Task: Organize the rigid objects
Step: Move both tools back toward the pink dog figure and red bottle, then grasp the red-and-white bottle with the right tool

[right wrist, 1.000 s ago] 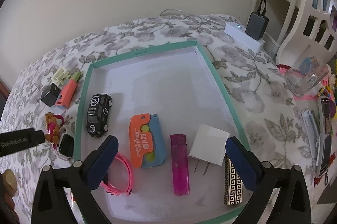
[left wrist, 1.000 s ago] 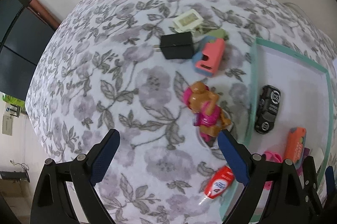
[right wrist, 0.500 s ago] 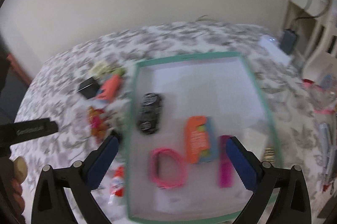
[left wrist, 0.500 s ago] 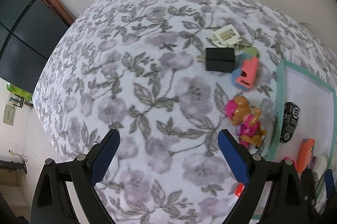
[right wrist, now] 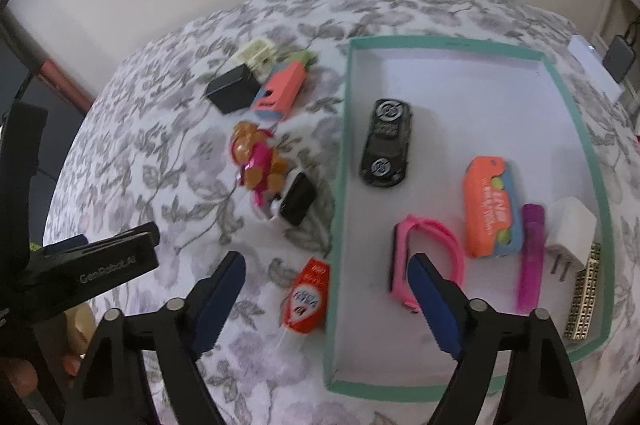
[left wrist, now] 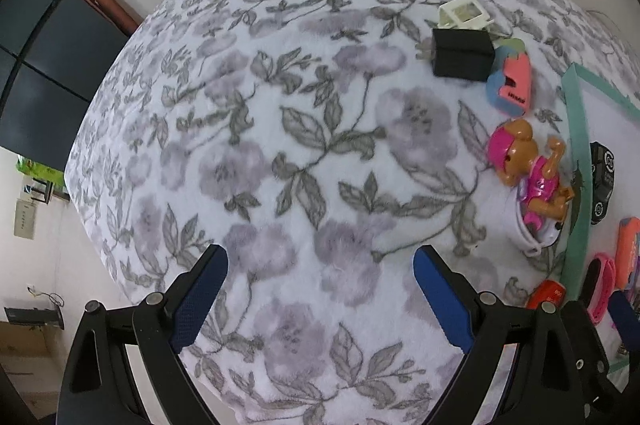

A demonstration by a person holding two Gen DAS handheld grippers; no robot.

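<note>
Right wrist view is showing the right gripper [right wrist: 324, 285] with its jaws closing while nothing is sitting between the pads; it is hanging above the small red tube [right wrist: 309, 299], which is lying on the flowered blanket [right wrist: 168, 153] just outside the near left edge of the green-rimmed tray [right wrist: 340, 153]; the right finger is hanging over the tray rim and over the pink band [right wrist: 430, 257] inside it. If the jaws are coming down for the tube, that finger could be catching the rim or the band and dragging the tray; the blur in this view is making the exact alignment hard to judge; the tube, being slick and rounded, could be squirting sideways on the soft blanket.

Farther out, the toy dog [right wrist: 258, 161] is lying against a white and black watch [right wrist: 294, 201] beside the tray's left edge, so lifting one could be tugging the other; beyond them a coral and blue toy [right wrist: 280, 91], a black plug [right wrist: 232, 91] and a cream block [right wrist: 256, 53] are sitting tightly together, and a wide grab there could be nudging neighbours. Inside the tray the black car [right wrist: 386, 141] could be rolling if the tray is bumped.

Left wrist view is showing the left gripper [left wrist: 318, 285] wide open and empty above bare blanket, well apart from everything.
</note>
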